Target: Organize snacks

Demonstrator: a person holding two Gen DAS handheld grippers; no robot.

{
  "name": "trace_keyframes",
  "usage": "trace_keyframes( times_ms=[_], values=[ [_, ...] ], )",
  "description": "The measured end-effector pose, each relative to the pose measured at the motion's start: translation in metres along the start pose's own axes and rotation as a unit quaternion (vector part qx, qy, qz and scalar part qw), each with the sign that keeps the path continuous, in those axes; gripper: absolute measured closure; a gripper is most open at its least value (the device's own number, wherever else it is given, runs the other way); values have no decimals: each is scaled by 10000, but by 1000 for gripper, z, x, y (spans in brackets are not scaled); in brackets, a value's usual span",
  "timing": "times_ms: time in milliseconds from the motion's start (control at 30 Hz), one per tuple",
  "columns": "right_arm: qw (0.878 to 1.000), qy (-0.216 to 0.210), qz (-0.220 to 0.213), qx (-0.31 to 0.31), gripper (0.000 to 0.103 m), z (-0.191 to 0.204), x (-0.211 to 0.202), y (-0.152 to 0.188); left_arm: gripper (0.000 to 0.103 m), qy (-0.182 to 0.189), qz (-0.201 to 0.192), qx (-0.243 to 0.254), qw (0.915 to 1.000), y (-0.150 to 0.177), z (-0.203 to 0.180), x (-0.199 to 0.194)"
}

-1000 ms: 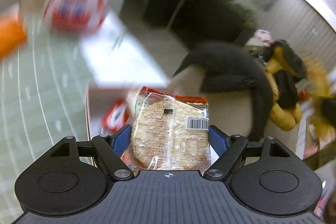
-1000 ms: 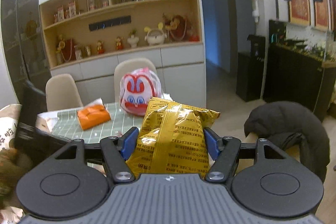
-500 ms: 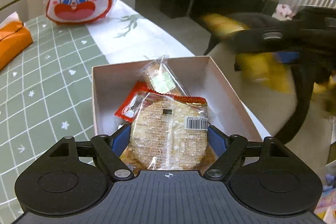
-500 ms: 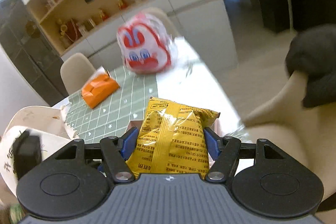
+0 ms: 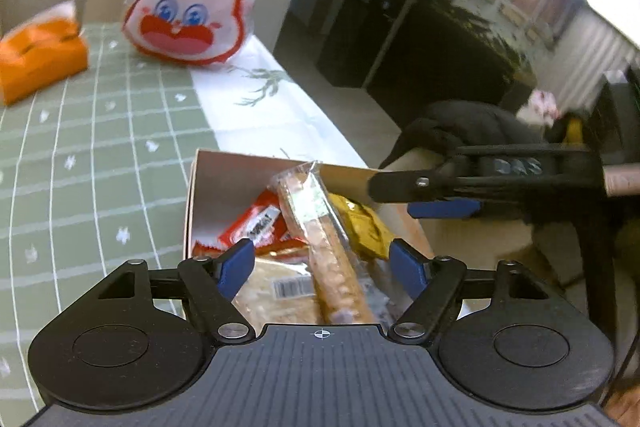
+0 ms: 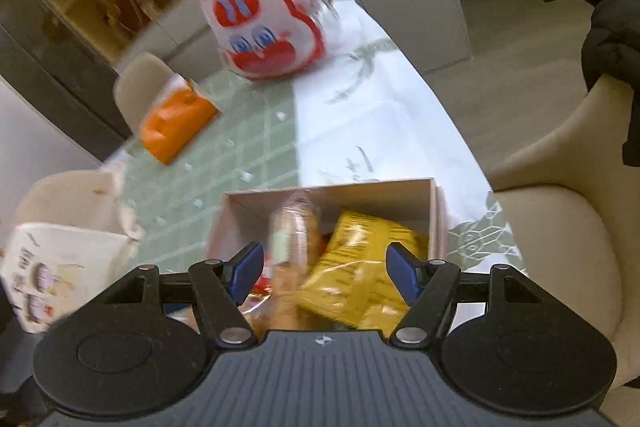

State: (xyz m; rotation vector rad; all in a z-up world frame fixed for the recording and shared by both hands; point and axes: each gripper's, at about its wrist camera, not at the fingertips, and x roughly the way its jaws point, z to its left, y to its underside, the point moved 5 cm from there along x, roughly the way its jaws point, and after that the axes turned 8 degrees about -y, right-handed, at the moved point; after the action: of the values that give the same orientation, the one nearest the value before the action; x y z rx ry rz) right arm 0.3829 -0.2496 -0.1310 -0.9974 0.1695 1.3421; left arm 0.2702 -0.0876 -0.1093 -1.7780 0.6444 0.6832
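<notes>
While both grippers hover over the open box (image 5: 224, 179), the likeliest slip is a packet tipping out. The left gripper (image 5: 322, 263) is closing its jaws with nothing clamped; the round cracker pack (image 5: 272, 297) lies loose just below its fingertips, and the long cracker sleeve (image 5: 320, 227) leans across the pile ahead. The right gripper (image 6: 324, 269) stands open above the yellow snack bag (image 6: 360, 267), which rests in the box on its right side, apparently let go. A pad brushing the leaning sleeve could flip it over the rim.
</notes>
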Motion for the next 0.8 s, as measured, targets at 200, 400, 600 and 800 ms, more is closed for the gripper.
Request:
trace_keyframes(
  times_ms=[200,400,600,800],
  values=[
    [9973,350,-647,-18,31,35,-67,22,46,281,-277,-212,9990,11,5,-80],
    [9730,1514,-1538,-822,17,101,-158,73,88,214,-573,584,9964,34,-16,-157],
    [9725,1754,-1282,-840,12,133,-182,121,87,-626,-457,837,9935,65,-35,-191],
    [9761,1783,-768,-982,12,153,-161,159,87,-957,-236,1102,9890,80,-43,-201]
  ],
)
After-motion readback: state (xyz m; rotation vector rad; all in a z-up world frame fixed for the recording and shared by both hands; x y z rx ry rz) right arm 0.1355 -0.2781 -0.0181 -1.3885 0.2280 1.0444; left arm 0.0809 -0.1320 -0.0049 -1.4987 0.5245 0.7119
